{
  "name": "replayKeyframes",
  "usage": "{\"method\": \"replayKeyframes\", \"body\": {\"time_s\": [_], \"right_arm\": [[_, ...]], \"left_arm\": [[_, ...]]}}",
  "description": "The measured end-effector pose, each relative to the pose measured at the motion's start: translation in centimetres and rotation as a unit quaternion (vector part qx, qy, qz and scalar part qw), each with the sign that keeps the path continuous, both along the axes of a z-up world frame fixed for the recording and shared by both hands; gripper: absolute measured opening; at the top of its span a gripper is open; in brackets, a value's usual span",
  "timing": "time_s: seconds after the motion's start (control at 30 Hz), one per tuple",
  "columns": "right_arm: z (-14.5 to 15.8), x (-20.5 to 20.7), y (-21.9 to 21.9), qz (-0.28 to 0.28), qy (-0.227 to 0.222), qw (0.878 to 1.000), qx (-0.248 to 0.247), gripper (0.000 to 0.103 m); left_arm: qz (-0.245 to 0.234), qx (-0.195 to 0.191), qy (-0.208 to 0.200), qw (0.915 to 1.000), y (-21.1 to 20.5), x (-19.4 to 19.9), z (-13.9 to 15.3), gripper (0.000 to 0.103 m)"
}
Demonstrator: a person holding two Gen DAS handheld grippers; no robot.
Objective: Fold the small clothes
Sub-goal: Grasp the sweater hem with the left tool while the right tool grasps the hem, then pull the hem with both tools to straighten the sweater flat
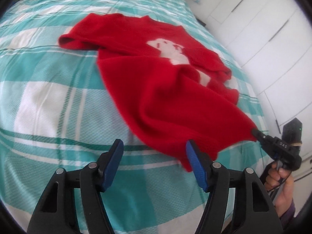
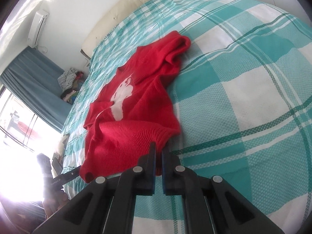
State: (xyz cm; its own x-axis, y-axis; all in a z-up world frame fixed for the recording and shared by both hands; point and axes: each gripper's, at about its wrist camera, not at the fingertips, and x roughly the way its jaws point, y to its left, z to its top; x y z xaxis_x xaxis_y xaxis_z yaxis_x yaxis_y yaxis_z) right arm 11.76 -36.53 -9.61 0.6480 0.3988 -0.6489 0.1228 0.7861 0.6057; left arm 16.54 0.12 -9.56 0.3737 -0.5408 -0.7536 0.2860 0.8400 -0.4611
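Blue-padded left gripper (image 1: 154,152) gapes empty at six o'clock; right gripper (image 2: 158,152) pinches red knitted sweater (image 1: 156,74) hem on teal checked bedspread (image 1: 48,97), folding barely begun

Left gripper (image 1: 155,146) fingers spread apart; right gripper (image 2: 158,146) clamped.

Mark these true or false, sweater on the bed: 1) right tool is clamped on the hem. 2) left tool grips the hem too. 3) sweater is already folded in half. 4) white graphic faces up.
1) True: the right tool is shut on the hem of the red sweater.
2) False: the left tool is open, the hem corner beside one blue pad, not pinched.
3) False: it lies spread and rumpled on the checked bedspread.
4) True: the white graphic shows on top.
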Motion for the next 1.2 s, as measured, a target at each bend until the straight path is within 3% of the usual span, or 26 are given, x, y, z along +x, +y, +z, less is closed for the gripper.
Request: {"method": "replayKeyframes", "body": {"time_s": [0.1,0.2,0.47,0.53,0.57,0.6,0.73,0.83,0.93,0.97,1.0,1.03,1.07,1.2], "right_arm": [[0.0,-0.1,0.0,-0.001,-0.001,1.000,-0.002,0.005],[0.2,-0.3,-0.1,-0.004,-0.005,1.000,-0.009,0.005],[-0.4,-0.3,0.0,0.002,0.004,1.000,-0.004,0.005],[-0.2,-0.3,0.4,0.005,0.001,1.000,-0.006,0.005],[0.0,-0.3,0.4,0.005,-0.001,1.000,-0.011,0.005],[0.1,-0.4,0.5,0.005,-0.004,1.000,-0.018,0.005],[0.4,-0.8,0.1,0.002,-0.009,1.000,-0.028,0.005],[0.1,-0.7,0.0,0.004,-0.004,1.000,-0.026,0.005],[-0.2,-0.3,0.5,0.011,0.002,1.000,-0.025,0.005],[-0.2,-0.3,0.6,0.012,0.002,1.000,-0.026,0.005],[-0.1,-0.3,0.6,0.013,0.001,1.000,-0.027,0.005],[-0.1,-0.3,0.7,0.014,0.001,1.000,-0.028,0.005],[0.0,-0.4,0.6,0.014,0.002,0.999,-0.030,0.005],[1.3,-1.7,0.4,0.023,0.005,0.999,-0.047,0.004]], "left_arm": [[-0.046,-0.014,-0.028,0.9985,-2.8,-0.1,0.8,0.064],[-0.058,-0.019,-0.011,0.9981,-3.5,-0.4,0.5,0.064],[-0.022,-0.013,0.020,0.9995,-2.1,-0.2,-0.5,0.064],[-0.005,-0.028,0.031,0.9991,-1.3,0.1,-0.7,0.048],[0.001,-0.032,0.038,0.9988,-0.8,0.2,-0.7,0.016],[0.005,-0.031,0.044,0.9986,-0.3,0.2,-0.7,0.007],[0.027,-0.037,0.028,0.9986,2.4,-0.4,0.7,0.007],[0.039,-0.028,0.041,0.9980,3.2,-0.4,0.0,0.008],[0.034,-0.006,0.061,0.9975,2.3,-0.3,-1.4,0.018],[0.026,-0.003,0.064,0.9976,1.8,-0.4,-1.6,0.028],[0.019,0.005,0.060,0.9980,1.3,-0.5,-1.7,0.029],[0.015,0.022,0.053,0.9982,1.0,-0.7,-1.5,0.024],[0.013,0.034,0.049,0.9981,1.0,-0.9,-1.3,0.006],[0.034,-0.004,0.051,0.9981,4.0,-2.4,0.8,0.005]]}}
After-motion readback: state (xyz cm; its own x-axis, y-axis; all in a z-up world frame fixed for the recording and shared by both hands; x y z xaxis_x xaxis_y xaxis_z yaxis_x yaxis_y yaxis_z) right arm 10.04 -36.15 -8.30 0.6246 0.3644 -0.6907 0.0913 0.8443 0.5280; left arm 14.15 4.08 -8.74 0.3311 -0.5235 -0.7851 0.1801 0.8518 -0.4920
